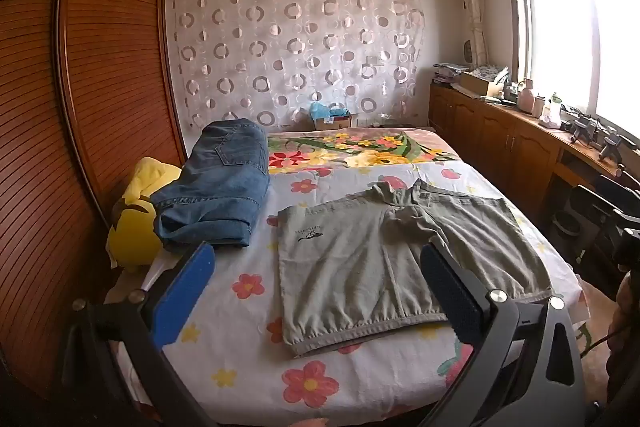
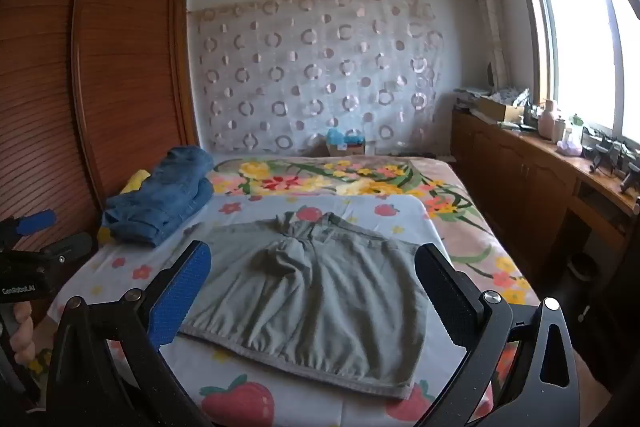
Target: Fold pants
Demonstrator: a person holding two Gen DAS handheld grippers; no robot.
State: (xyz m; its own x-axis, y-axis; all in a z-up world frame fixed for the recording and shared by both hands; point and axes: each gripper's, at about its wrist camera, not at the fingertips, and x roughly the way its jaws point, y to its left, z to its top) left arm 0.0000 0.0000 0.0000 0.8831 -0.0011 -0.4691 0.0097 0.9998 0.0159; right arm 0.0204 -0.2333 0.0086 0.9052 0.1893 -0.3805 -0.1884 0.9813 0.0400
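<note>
Grey-green pants (image 1: 384, 255) lie spread on the bed's near part, folded over, elastic hem toward me and waistband bunched at the far side; they also show in the right wrist view (image 2: 320, 303). My left gripper (image 1: 316, 291) is open and empty, held above the pants' near left part. My right gripper (image 2: 312, 291) is open and empty, held above the pants' near edge. The left gripper also shows at the left edge of the right wrist view (image 2: 28, 247).
Folded blue jeans (image 1: 220, 187) lie at the bed's left beside a yellow plush toy (image 1: 136, 223). A wooden wardrobe (image 1: 80, 87) stands on the left. A low cabinet (image 1: 520, 143) with clutter runs under the window on the right. The floral sheet (image 1: 248, 347) covers the bed.
</note>
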